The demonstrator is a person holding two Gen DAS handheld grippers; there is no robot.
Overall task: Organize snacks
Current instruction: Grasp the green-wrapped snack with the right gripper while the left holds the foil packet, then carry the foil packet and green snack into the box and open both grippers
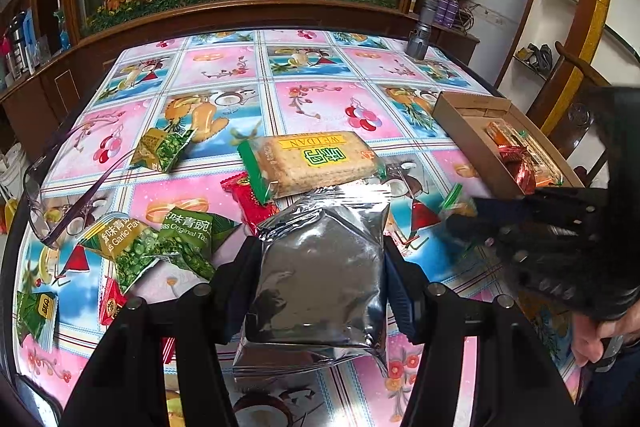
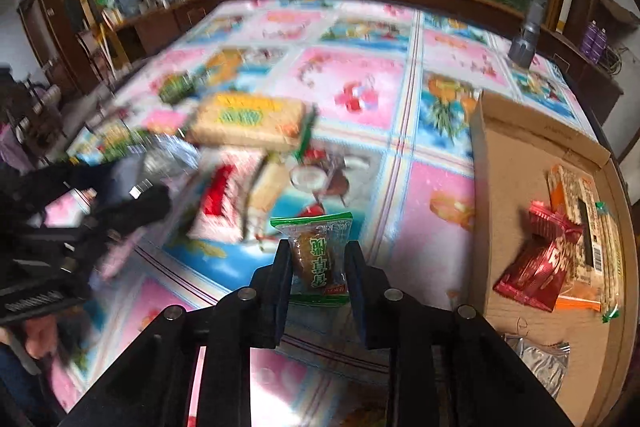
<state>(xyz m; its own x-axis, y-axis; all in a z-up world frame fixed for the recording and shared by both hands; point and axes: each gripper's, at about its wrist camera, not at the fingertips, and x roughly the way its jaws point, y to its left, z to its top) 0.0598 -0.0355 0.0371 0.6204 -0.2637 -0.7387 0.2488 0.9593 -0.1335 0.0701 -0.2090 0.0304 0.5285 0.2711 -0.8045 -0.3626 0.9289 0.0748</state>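
My left gripper [image 1: 322,253] is shut on a silver foil packet [image 1: 320,267] and holds it upright above the table. My right gripper [image 2: 318,251] is shut on a small green-edged snack [image 2: 316,255] with a brown filling, lifted over the tablecloth left of the cardboard box [image 2: 516,155]. In the left wrist view the right gripper [image 1: 468,217] comes in from the right with that snack [image 1: 454,201] at its tip. The box holds a red packet [image 2: 540,263], an orange biscuit pack [image 2: 580,223] and a silver packet [image 2: 540,359].
On the flowered tablecloth [image 1: 328,107] lie a large biscuit pack [image 1: 312,163], a red packet [image 1: 248,201] and several green pea packets [image 1: 160,239]. Glasses [image 1: 44,199] sit at the left edge. A grey flashlight [image 1: 420,35] stands at the back right.
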